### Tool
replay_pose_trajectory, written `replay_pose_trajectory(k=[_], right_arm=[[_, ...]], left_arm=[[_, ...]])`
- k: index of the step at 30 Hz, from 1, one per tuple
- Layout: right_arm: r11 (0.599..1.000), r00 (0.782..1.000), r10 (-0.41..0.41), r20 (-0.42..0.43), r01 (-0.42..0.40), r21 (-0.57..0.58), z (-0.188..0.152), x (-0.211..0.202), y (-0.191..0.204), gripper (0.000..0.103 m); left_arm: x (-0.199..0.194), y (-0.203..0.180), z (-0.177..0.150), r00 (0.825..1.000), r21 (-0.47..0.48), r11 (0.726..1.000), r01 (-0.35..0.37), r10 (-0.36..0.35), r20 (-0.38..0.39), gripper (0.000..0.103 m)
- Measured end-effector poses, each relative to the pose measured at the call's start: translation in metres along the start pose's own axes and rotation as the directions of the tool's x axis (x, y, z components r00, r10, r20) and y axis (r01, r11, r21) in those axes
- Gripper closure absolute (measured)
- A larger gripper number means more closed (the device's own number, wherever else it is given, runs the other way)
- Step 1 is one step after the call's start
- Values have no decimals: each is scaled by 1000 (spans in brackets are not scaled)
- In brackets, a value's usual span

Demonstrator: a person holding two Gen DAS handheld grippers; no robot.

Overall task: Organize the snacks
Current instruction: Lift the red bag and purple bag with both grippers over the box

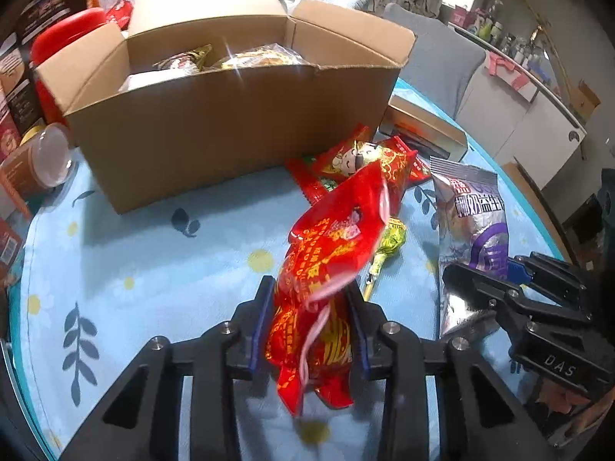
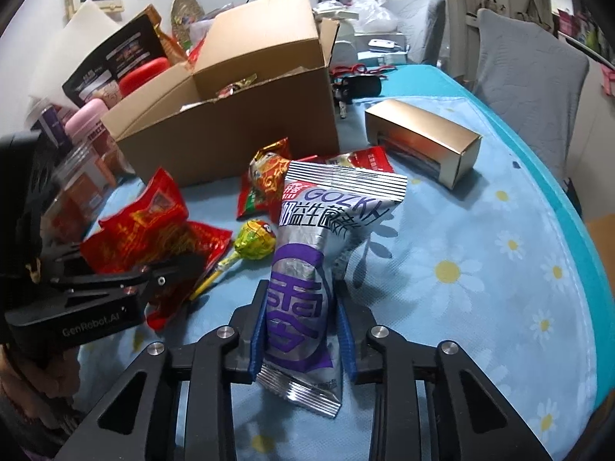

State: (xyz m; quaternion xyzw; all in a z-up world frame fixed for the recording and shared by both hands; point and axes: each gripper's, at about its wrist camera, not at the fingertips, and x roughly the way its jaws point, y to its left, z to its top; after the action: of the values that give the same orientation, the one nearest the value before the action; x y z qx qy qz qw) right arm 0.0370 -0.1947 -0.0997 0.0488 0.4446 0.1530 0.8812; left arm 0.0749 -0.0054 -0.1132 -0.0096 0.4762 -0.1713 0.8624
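Red snack packet (image 1: pixel 326 269) sits pinched between the left gripper (image 1: pixel 311 292) fingers; silver snack packet (image 2: pixel 307 288) is pinched between the right gripper (image 2: pixel 301 299) fingers, cardboard box (image 1: pixel 230 126) beyond both.

Dim, soft light; fisheye-warped edges

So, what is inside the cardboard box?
The box holds a few wrapped snacks near the top: one gold-and-red, one in clear film. Its front wall hides everything lower down.
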Motion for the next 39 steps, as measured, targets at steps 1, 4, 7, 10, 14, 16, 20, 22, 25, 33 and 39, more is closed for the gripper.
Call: replay_pose_trajectory(k=[1, 4, 7, 10, 14, 16, 20, 22, 25, 33, 39], right_arm=[[1000, 1000, 16, 2, -16, 3, 0, -2, 0, 72], [998, 998, 66, 6, -66, 5, -1, -7, 5, 72], [994, 994, 112, 3, -112, -4, -1, -9, 13, 72], [990, 990, 140, -10, -140, -17, -1, -6, 22, 72], [985, 986, 165, -29, -166, -36, 1, -1, 33, 72], [982, 983, 184, -29, -185, -42, 3, -2, 38, 72], [978, 980, 200, -12, -200, -63, 13, -7, 47, 72], [975, 977, 215, 3, -215, -64, 21, -12, 49, 72], [971, 974, 226, 29, -223, -82, 30, -19, 50, 72], [966, 967, 229, 115, -211, -146, 73, -38, 61, 72], [965, 961, 220, 165, -190, -182, 104, -48, 62, 72]], left_arm=[[-3, 0, 0, 1000, -2, 1000, -4, 4, 8, 68], [-14, 2, 0, 1000, -9, 1000, -10, 10, 26, 69], [-22, 3, 0, 999, -15, 1000, -9, 9, 40, 69], [-25, 4, -2, 999, -20, 1000, -18, 19, 40, 69], [-40, 7, -1, 997, -34, 999, -25, 27, 70, 69], [-47, 7, 1, 996, -37, 999, -31, 34, 86, 69], [-66, 9, 10, 991, -42, 999, -31, 36, 132, 69], [-76, 9, 16, 987, -39, 999, -28, 34, 158, 69], [-88, 8, 25, 980, -31, 999, -33, 38, 195, 69], [-112, 4, 60, 953, -15, 1000, -24, 28, 301, 69], [-123, 6, 89, 930, -13, 1000, -25, 28, 368, 69]])
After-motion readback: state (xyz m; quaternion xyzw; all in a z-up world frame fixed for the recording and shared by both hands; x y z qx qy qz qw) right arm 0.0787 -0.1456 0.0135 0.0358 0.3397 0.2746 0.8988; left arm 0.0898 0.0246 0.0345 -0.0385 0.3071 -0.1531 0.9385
